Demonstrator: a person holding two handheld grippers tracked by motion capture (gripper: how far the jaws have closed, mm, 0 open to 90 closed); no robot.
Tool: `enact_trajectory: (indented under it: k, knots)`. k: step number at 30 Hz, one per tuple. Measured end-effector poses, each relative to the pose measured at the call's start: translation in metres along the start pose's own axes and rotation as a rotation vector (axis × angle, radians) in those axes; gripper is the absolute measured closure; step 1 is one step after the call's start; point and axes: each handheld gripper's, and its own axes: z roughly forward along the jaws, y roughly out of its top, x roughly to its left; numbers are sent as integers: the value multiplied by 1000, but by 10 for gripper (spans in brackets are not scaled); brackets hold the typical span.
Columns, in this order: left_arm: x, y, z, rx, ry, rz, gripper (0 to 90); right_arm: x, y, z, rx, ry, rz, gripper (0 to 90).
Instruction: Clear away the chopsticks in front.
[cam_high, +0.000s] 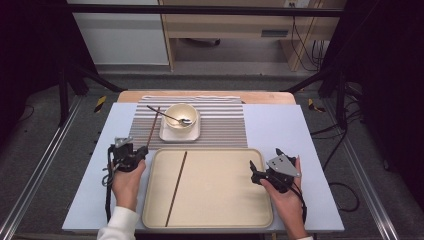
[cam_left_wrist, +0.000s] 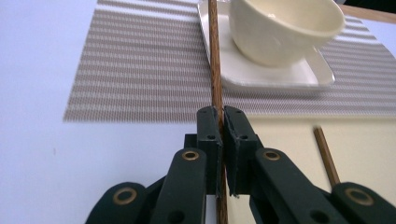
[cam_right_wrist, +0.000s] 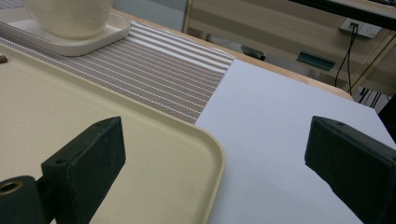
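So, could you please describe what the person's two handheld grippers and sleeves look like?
Both grippers are black. The left gripper has linked arms with brass-coloured pivot rings, flat rectangular pads and a black cable trailing along the forearm. The right gripper carries a grey three-cornered plate on top, with blocky black pads. The left arm wears a white sleeve.

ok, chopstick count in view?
2. One chopstick lies on the tray, left part. The other chopstick is clamped in the left hand-held gripper, slanting up over the placemat beside the bowl. None seems hidden.
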Motion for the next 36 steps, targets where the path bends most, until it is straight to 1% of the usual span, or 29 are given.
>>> enact_trajectory:
  k: [2, 3, 4, 6, 9, 11, 13, 15, 17, 18, 20, 22, 24, 30, 33, 36]
  knots:
    - [-3, -14, -8, -4, -7, -5, 857, 0, 0, 0, 3, 2, -2, 52]
    - [-3, -18, -10, -9, -15, -16, 857, 1, 0, 0, 3, 2, -5, 52]
    - [-3, -24, -16, -21, -21, -36, 857, 1, 0, 0, 4, 2, -2, 52]
    - [-3, -32, -23, -38, -27, -57, 857, 1, 0, 0, 4, 0, -6, 52]
    - [-10, -41, -32, -30, -25, -24, 857, 2, 0, 1, 5, 2, -7, 52]
    - [-16, -45, -36, -27, -26, 5, 857, 3, 0, 1, 7, 4, -9, 52]
    - [-21, -47, -37, -25, -29, 21, 857, 3, 0, 1, 7, 6, -9, 52]
    - [-26, -51, -38, -22, -34, 32, 857, 3, 0, 1, 7, 5, -7, 52]
    - [-31, -55, -39, -24, -49, 26, 857, 2, 0, 1, 6, 4, -4, 52]
    - [-34, -56, -40, -24, -56, 30, 857, 2, 0, 1, 5, 2, -6, 51]
    - [-40, -59, -43, -18, -67, 49, 857, 2, 0, 1, 7, 3, -5, 51]
    - [-45, -62, -45, -20, -69, 55, 857, 2, 0, 1, 7, 4, -9, 51]
    - [-49, -64, -45, -20, -60, 74, 857, 2, 0, 1, 6, 5, -8, 51]
    - [-55, -72, -51, -24, -75, 69, 857, 2, 0, 0, 4, 3, -7, 51]
    - [-57, -78, -54, -26, -84, 57, 857, 2, 0, 1, 6, 3, -8, 51]
    - [-58, -84, -57, -23, -87, 62, 857, 2, 0, 0, 5, 4, -7, 52]
